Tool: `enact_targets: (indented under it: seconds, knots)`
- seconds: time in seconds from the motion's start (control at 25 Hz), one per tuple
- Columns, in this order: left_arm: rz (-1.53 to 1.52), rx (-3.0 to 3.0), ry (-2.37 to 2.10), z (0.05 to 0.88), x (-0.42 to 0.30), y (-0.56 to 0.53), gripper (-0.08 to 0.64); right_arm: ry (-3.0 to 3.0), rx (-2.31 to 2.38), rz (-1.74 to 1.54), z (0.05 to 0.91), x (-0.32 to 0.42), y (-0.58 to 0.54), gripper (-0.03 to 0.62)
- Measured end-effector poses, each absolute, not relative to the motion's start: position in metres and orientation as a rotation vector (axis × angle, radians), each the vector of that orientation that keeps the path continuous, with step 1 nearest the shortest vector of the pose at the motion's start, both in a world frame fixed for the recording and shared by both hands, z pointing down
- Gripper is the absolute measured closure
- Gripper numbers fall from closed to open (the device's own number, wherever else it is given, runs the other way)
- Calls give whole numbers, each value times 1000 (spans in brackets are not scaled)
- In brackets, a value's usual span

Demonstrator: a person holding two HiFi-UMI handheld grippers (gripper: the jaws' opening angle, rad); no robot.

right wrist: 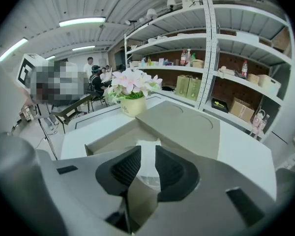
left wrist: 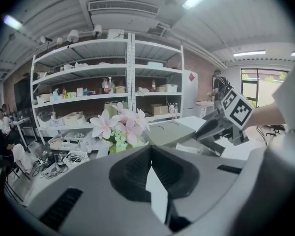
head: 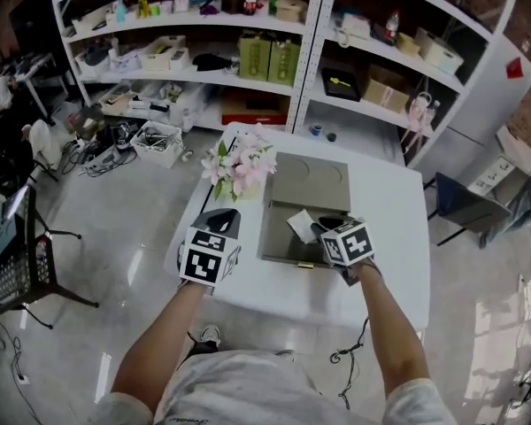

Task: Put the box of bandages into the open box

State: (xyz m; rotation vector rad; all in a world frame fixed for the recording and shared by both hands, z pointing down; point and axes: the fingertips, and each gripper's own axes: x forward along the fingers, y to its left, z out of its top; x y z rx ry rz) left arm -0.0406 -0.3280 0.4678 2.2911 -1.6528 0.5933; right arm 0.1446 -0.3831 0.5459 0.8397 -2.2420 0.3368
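Note:
The white box of bandages (head: 299, 223) lies inside the open grey box (head: 277, 242) on the white table. My right gripper (head: 323, 232) hovers at the grey box's near right corner. In the right gripper view its jaws (right wrist: 148, 154) stand apart, with the box of bandages (right wrist: 147, 145) showing in the gap just past the pads, which do not press on it. The grey box's lid (right wrist: 182, 122) lies folded back flat behind. My left gripper (head: 219, 220) is over the table's left edge, its jaws (left wrist: 150, 149) together with nothing in them.
A pot of pink flowers (head: 241, 162) stands at the table's far left, close to the lid (head: 311, 182). White shelving (head: 310, 51) full of boxes runs behind the table. Cables and baskets (head: 155, 142) clutter the floor at the left. People stand far off in the right gripper view.

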Motion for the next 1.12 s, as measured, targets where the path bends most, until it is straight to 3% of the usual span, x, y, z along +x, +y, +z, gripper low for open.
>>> enact_targets:
  seconds: [1.12]
  knots:
    - [508,2491,-1525,435,7,-347,555,-2443,1406,437,423,221,-321,526]
